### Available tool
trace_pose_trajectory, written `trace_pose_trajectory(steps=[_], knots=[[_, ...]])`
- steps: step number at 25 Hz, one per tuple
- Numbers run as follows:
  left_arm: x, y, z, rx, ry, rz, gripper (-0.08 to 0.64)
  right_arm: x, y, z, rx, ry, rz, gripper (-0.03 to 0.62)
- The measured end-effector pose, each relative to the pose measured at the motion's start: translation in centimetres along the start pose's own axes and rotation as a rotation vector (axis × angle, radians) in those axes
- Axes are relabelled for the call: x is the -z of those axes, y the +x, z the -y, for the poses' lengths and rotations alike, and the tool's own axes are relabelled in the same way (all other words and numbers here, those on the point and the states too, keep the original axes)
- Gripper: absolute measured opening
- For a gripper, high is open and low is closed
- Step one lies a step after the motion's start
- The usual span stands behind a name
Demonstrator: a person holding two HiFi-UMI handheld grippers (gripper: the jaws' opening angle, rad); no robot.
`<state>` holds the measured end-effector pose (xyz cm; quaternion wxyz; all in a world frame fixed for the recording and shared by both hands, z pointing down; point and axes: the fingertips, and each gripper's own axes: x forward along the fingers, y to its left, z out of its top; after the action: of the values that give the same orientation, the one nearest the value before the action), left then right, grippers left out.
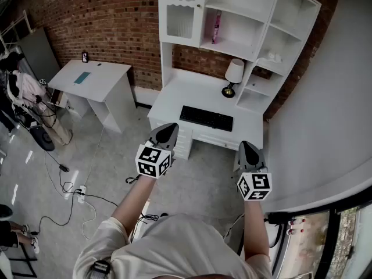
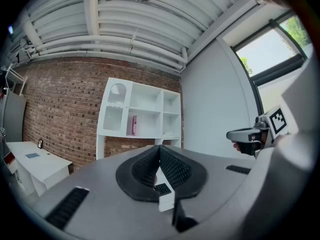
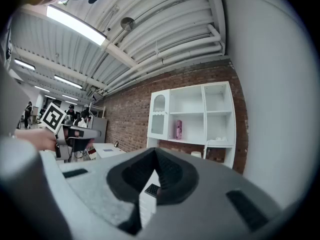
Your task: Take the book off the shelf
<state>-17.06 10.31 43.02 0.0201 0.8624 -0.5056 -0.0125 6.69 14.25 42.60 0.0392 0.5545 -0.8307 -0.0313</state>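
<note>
Two grippers, one book [image 1: 216,28]
Left gripper [image 1: 167,128], right gripper [image 1: 249,147]: jaws together, empty; the pink book stands on the shelf [image 1: 238,11] well ahead.

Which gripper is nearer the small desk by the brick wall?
Left. The left gripper hangs over the floor to the right of the small desk; the right gripper is farther right, before the big desk's right end.

A pink book [image 1: 216,28] on a white shelf [image 1: 241,25], red-brown brick wall [image 1: 116,22] behind; black keyboard [image 1: 206,118] on white table [image 1: 192,95]; grey left gripper [image 1: 167,127] and right gripper [image 1: 248,146] bear black-and-white square-patterned cubes
</note>
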Motion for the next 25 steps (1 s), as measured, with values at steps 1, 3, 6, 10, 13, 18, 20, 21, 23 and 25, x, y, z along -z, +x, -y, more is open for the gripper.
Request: trace_pose_trajectory(steps=[1, 3, 6, 10, 13, 18, 20, 21, 23, 25], knots=[[0.0, -0.1, 0.0, 0.0, -0.002, -0.001, -0.006, 0.0, 0.0, 0.0, -0.001, 0.001, -0.001, 0.003], [0.1, -0.2, 0.1, -0.001, -0.006, -0.004, -0.006, -0.1, -0.1, -0.1, -0.003, 0.001, -0.001, 0.003], [0.4, -0.2, 0.3, -0.002, -0.01, -0.007, -0.006, -0.1, -0.3, -0.2, -0.008, -0.003, -0.001, 0.003], [0.5, -0.2, 0.6, -0.001, -0.009, -0.007, -0.006, 0.2, -0.4, -0.1, -0.007, 0.005, -0.002, 0.003], [0.5, -0.1, 0.7, -0.002, -0.008, -0.007, -0.006, 0.3, -0.4, 0.2, -0.001, 0.018, 0.004, 0.003], [0.9, 0.1, 1.6, 0.004, -0.006, -0.013, -0.006, 0.7, -1.0, 1.0, 0.008, 0.028, 0.011, 0.003], [0.9, -0.1, 2.0, -0.001, -0.003, -0.012, -0.005, 0.8, -1.4, 1.1, 0.006, 0.033, 0.012, 0.003], [0.9, -0.1, 2.1, -0.005, -0.002, -0.009, -0.003, 0.9, -1.5, 1.1, 0.002, 0.033, 0.011, 0.003], [0.8, -0.2, 2.2, -0.014, -0.001, -0.004, 0.01, 1.1, -1.6, 1.0, -0.012, 0.029, 0.008, 0.003], [0.9, -0.1, 2.4, -0.025, -0.002, -0.003, 0.023, 1.2, -1.7, 1.1, -0.023, 0.026, 0.004, 0.003]])
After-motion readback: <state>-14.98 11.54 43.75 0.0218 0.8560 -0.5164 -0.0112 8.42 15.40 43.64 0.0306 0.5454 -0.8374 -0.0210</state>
